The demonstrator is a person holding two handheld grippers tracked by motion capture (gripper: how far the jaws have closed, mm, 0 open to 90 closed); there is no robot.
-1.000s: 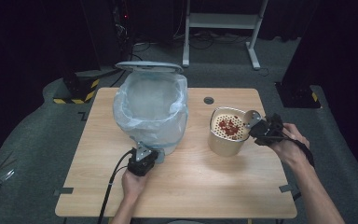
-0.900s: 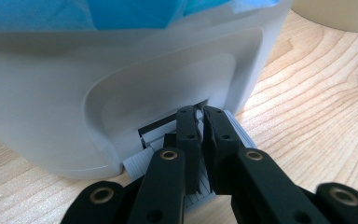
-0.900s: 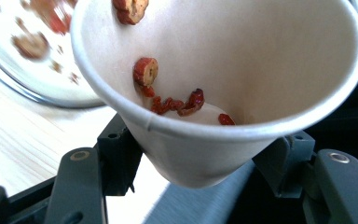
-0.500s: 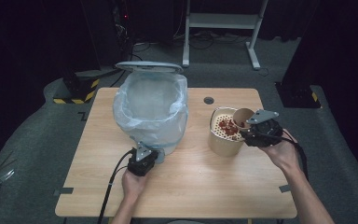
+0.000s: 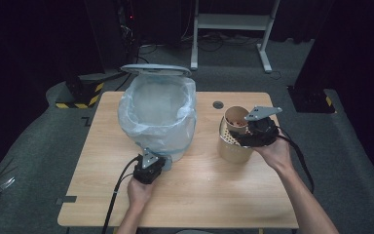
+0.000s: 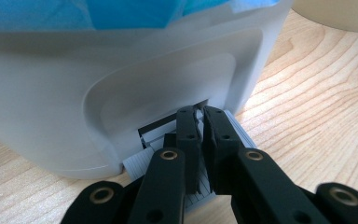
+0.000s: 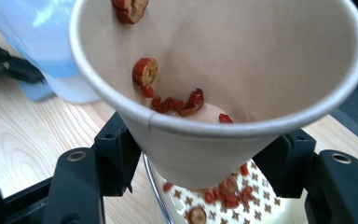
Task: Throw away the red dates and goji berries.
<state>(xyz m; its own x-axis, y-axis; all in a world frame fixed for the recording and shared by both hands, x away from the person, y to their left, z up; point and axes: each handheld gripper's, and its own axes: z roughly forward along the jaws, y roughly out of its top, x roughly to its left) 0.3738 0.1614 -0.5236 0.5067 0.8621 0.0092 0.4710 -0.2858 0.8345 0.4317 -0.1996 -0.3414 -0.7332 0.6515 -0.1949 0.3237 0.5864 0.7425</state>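
Observation:
A white pedal bin lined with a pale blue plastic bag stands on the wooden table, its lid raised. My left gripper sits at the bin's base, jaws shut and lying on the ribbed white pedal. My right gripper is shut on a tan paper cup. The cup is tilted and holds several red dried fruit pieces. Below it is a perforated cream strainer with more fruit, set on a tan round container.
A round black grommet sits in the table behind the container. A metal desk frame and a yellow-black striped object stand on the dark floor beyond the table. Cables trail from both grippers toward the near edge.
My right gripper has carried the paper cup leftward, from beside the container's right side to above the strainer. The left gripper and the bin have not moved.

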